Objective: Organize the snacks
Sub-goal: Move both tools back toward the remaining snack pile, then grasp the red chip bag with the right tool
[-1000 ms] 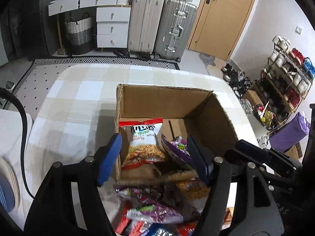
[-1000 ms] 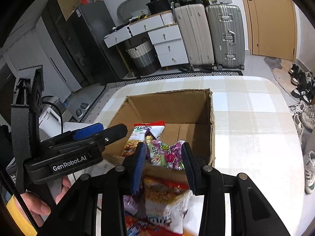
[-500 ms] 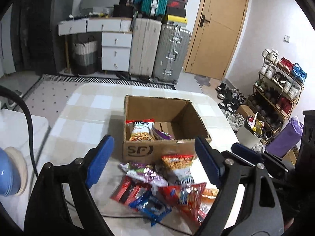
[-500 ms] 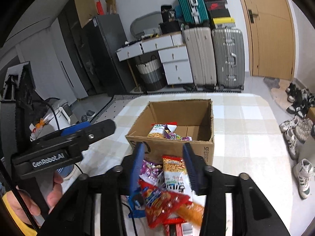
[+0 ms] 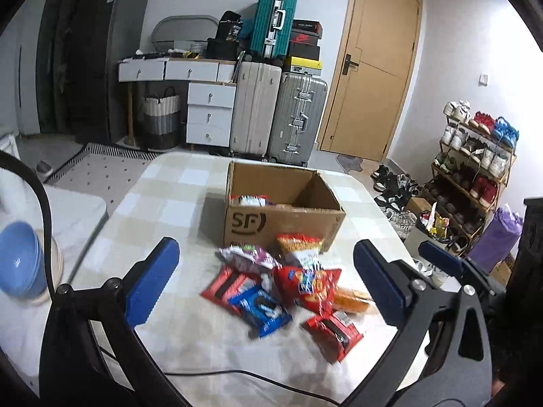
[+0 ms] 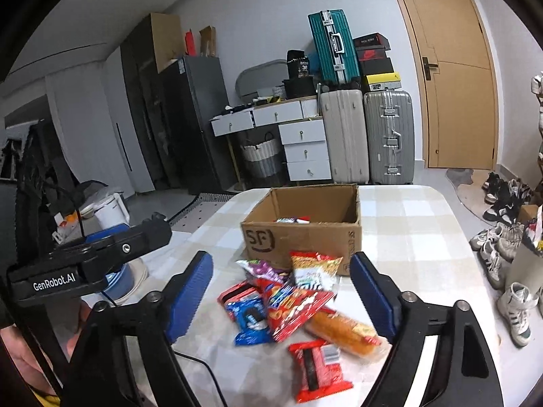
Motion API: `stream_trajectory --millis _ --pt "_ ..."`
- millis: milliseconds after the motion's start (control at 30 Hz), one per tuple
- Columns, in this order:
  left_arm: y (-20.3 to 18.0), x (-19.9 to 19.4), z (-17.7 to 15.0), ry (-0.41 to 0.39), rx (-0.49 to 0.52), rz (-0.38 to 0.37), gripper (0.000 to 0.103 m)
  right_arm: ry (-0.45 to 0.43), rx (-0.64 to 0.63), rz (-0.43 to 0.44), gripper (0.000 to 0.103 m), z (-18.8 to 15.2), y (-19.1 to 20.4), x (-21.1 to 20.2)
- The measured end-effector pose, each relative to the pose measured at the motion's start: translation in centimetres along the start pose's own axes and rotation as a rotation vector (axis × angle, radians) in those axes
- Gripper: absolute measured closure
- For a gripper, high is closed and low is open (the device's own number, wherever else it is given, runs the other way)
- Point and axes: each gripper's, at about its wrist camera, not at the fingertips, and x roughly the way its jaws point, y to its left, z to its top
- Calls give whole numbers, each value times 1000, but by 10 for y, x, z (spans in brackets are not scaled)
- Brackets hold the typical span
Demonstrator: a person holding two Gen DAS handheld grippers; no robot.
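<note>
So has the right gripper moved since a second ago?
Yes. The right gripper pulled back from the brown cardboard box; its jaws have just been opening, nothing between them.

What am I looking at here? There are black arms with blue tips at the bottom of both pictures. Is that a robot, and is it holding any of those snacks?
No robot: a person holds a hand-held clamp in each hand, each with a wide-angle camera looking along its two fingers. One picture comes from the left gripper, the other from the right gripper. Both have just been opening, and nothing is between their blue pads.

On the checked tablecloth stands an open brown cardboard box with a few snacks inside. In front lies a loose pile: a blue biscuit packet, a red crisp bag, a purple bag and others.
</note>
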Motion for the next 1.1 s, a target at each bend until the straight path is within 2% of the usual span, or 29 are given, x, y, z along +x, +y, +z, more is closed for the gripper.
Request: stream_trajectory --millis 167,300,400,467,633,833,1100 --pt "10 -11 -24 -23 -79 1 1 -23 -15 9 11 -24 6 -3" --pt "7 -13 -41 -65 -9 52 1 -18 -17 -7 11 -46 5 4" --pt "12 -4 -46 -76 -1 56 1 3 -37 -5 11 -54 2 13" --pt "16 9 -52 -46 -2 44 1 32 -62 -24 11 -59 -2 20" --pt "21 48 -63 96 51 42 1 89 -94 -61 11 -67 -7 28" --pt "14 56 -65 91 86 28 1 134 -85 -56 11 -70 -14 40" --pt "23 73 -70 165 36 63 1 163 -31 -33 11 -75 -21 45"
